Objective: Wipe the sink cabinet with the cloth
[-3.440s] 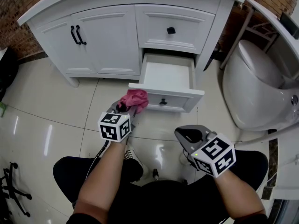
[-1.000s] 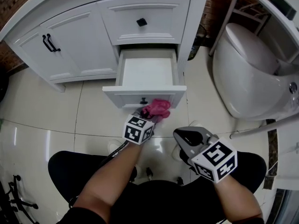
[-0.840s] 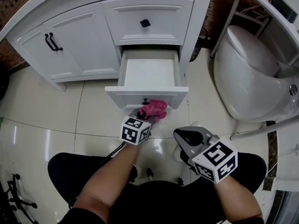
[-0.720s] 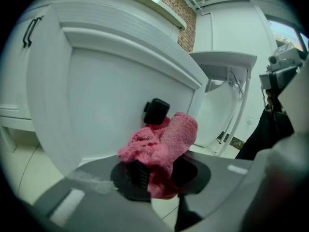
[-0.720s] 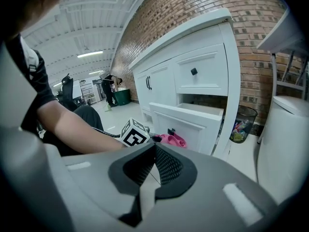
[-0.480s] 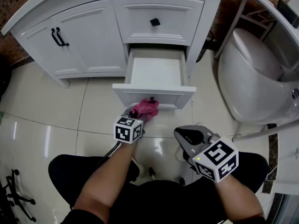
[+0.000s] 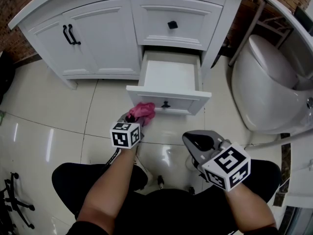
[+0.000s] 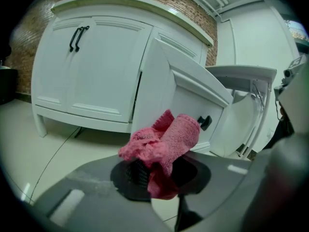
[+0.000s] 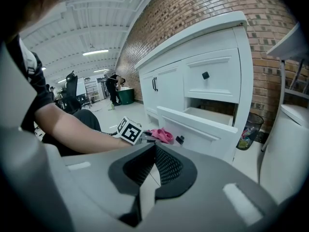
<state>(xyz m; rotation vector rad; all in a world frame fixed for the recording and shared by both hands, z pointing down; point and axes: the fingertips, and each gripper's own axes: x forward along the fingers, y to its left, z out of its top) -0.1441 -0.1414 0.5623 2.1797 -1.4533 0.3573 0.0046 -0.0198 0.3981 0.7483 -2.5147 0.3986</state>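
Observation:
The white sink cabinet has its lower drawer pulled open. A crumpled pink cloth presses against the left end of the drawer front, left of its black knob. My left gripper is shut on the cloth. In the left gripper view the cloth bulges out between the jaws, close to the drawer front. My right gripper hangs lower right, away from the cabinet, shut and holding nothing. From the right gripper view the cloth lies ahead by the drawer.
A white toilet stands right of the cabinet. Two cabinet doors with black handles are on the left, and a shut upper drawer sits above the open one. A small bin stands between cabinet and toilet. The person's knees fill the bottom.
My left gripper has slid the cloth leftward along the drawer front, from right of the knob to left of it. The right gripper has stayed put.

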